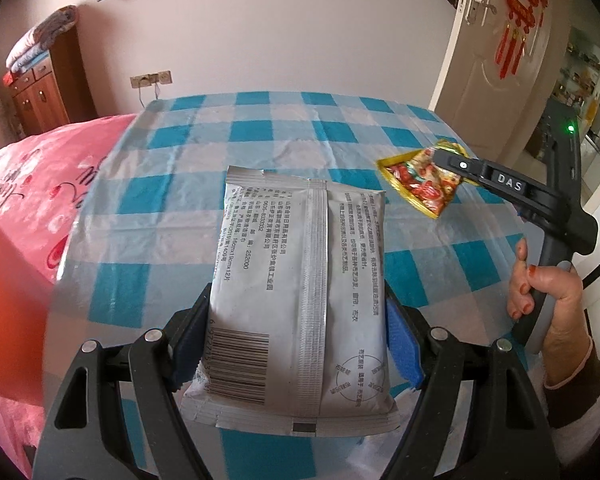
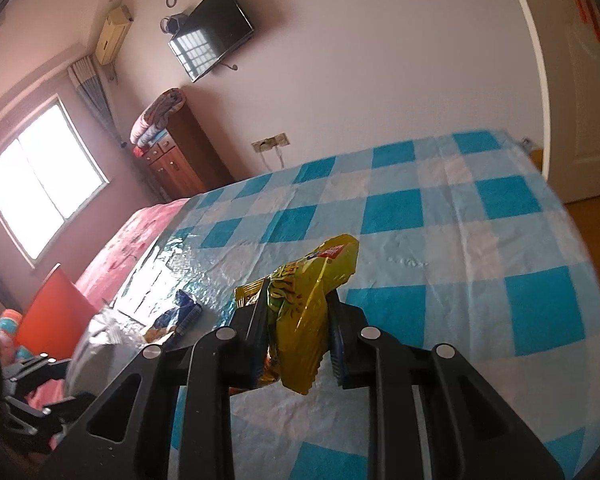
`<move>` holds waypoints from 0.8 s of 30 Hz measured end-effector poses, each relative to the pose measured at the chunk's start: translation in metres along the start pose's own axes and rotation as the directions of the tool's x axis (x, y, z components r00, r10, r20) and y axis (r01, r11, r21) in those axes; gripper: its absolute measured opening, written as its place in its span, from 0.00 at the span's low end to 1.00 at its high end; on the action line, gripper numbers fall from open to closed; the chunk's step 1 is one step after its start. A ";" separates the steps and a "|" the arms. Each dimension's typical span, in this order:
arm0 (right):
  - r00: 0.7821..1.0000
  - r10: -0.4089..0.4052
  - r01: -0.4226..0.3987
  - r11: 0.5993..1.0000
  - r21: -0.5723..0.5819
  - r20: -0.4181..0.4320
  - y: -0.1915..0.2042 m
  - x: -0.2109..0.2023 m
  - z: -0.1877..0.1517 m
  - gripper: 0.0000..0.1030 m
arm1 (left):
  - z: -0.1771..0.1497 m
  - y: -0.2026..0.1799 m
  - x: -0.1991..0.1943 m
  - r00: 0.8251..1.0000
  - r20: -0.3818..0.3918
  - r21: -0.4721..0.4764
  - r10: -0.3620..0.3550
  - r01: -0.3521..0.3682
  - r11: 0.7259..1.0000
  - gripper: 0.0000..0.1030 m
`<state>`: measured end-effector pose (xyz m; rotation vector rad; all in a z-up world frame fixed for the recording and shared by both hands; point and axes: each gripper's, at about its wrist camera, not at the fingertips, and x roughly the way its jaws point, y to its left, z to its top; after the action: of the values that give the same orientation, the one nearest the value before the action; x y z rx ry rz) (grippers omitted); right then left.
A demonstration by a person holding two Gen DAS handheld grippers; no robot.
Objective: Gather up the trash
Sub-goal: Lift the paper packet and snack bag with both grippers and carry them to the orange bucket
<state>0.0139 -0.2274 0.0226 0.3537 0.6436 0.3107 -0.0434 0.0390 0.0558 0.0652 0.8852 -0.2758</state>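
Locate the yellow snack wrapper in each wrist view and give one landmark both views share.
Left wrist view: the yellow snack wrapper is right of centre, pinched by the right gripper above the checked tablecloth.
Right wrist view: the wrapper is at centre bottom, crumpled between that gripper's fingers.
Shared landmark: the wooden cabinet with folded blankets on top, by the wall.

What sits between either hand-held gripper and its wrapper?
Nothing. The left hand-held gripper already clamps the silver packet; the right hand-held gripper is shut on the yellow wrapper. No bin shows.
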 end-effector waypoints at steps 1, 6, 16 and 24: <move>1.000 -0.007 0.007 1.000 -0.004 0.005 0.002 -0.003 -0.001 0.25 | -0.001 0.002 -0.002 1.000 0.004 -0.002 0.003 -0.003 1.000 0.75; 1.000 -0.015 0.015 1.000 0.005 0.013 0.008 -0.011 -0.005 0.25 | -0.007 0.014 -0.010 1.000 0.025 -0.013 0.019 -0.019 1.000 0.75; 1.000 -0.024 0.024 0.999 0.026 0.017 0.026 -0.025 0.000 0.25 | -0.016 0.027 -0.027 0.995 0.086 -0.008 0.053 -0.053 0.999 0.75; 1.000 -0.011 0.011 1.000 0.001 0.016 0.057 -0.035 0.006 0.24 | -0.020 0.043 -0.049 0.987 0.145 -0.033 0.064 -0.059 0.998 0.75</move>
<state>-0.0185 -0.1908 0.0686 0.3528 0.6296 0.2972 -0.0762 0.0941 0.0789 0.0451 0.7405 -0.2074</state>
